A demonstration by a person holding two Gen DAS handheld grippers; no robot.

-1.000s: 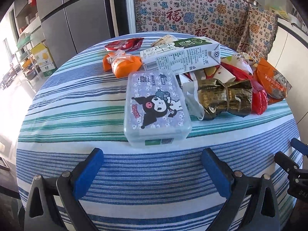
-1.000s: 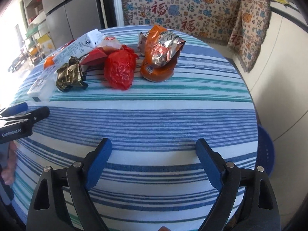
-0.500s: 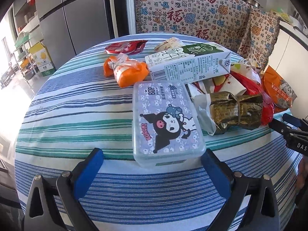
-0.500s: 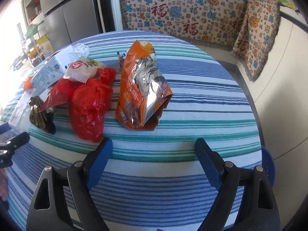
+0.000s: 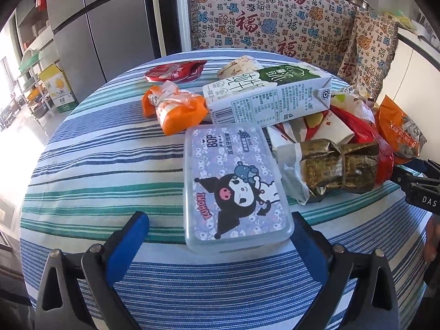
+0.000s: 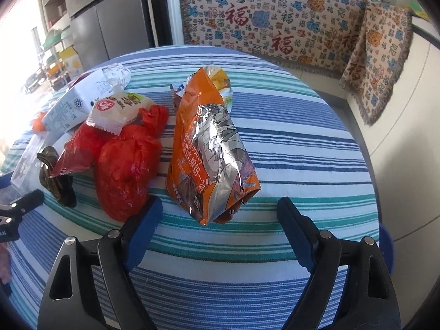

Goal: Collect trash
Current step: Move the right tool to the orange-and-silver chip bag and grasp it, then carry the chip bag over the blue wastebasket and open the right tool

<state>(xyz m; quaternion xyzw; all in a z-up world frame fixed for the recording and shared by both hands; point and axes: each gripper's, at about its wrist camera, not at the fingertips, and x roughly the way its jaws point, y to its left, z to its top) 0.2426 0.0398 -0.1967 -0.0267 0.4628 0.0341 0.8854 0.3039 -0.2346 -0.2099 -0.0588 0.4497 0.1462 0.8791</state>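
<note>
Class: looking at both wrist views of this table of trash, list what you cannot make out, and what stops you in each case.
- Left view: the red bag is mostly hidden by the gold wrapper.
- Left view: the right gripper is cut off by the edge.
- Right view: the milk carton is washed out by glare.

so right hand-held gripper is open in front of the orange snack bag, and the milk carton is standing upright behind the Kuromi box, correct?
Not quite. The left wrist view shows the milk carton lying on its side, not upright, behind the Kuromi box. The rest holds: the right hand-held gripper is open in front of the orange snack bag.
</note>
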